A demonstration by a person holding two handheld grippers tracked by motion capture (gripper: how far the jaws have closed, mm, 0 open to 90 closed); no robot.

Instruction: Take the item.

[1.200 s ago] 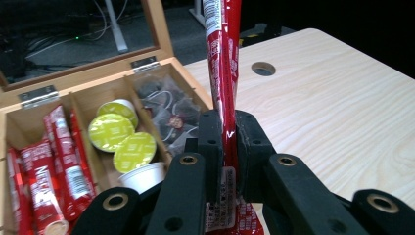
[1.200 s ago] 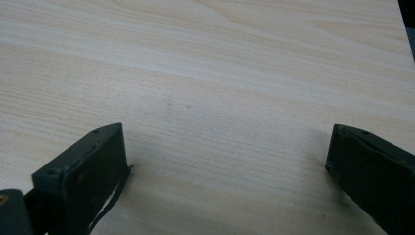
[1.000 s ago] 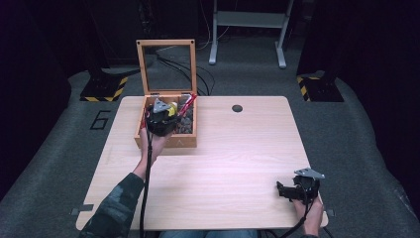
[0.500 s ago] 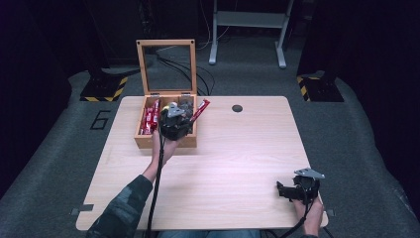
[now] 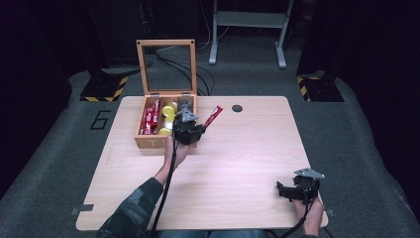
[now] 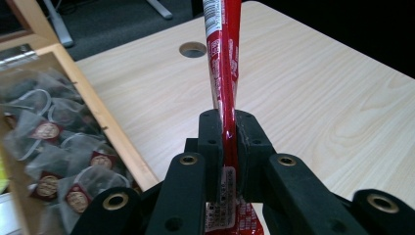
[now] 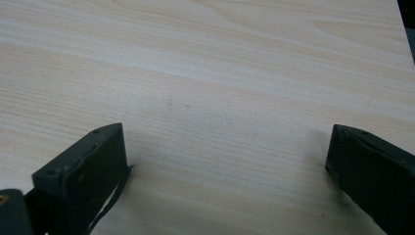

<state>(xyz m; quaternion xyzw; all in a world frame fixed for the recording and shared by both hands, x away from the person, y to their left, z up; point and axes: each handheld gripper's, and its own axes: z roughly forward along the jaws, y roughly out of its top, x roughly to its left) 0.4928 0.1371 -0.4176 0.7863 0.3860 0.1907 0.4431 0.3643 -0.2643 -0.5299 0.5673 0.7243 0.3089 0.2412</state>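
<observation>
- The left gripper [image 5: 198,130] is sitting at centre-left of the high view, just right of the box, its black jaws clenching a long red foil stick packet with white print [image 5: 213,116].
- In the left gripper view the same left gripper [image 6: 228,147] is pinching the packet [image 6: 224,58] near its lower end, with the packet rising straight up to the top edge of the frame.
- In the high view the packet is slanting up and to the right, above the table, past the box's right wall.
- The person's left hand [image 5: 176,151] is gripping the tool from below, and a camouflage-patterned sleeve [image 5: 133,210] is entering from the bottom edge.
- An open light-wood box with a glass-paned lid [image 5: 165,143] is standing at the upper left of the pale wooden table [image 5: 237,158]; its lid is standing upright.
- Inside the box, red packets [image 5: 150,118] are lying at the left, yellow round items [image 5: 170,110] in the middle.
- In the left gripper view, translucent tea bags with red labels [image 6: 58,147] are filling a compartment at the left of the frame.
- A round dark hole [image 5: 237,108] is showing near the table's far edge.
- The right gripper [image 5: 283,191] is resting at the lower right of the high view; in the right gripper view its jaws are standing wide apart, released, over bare table [image 7: 220,88].
</observation>
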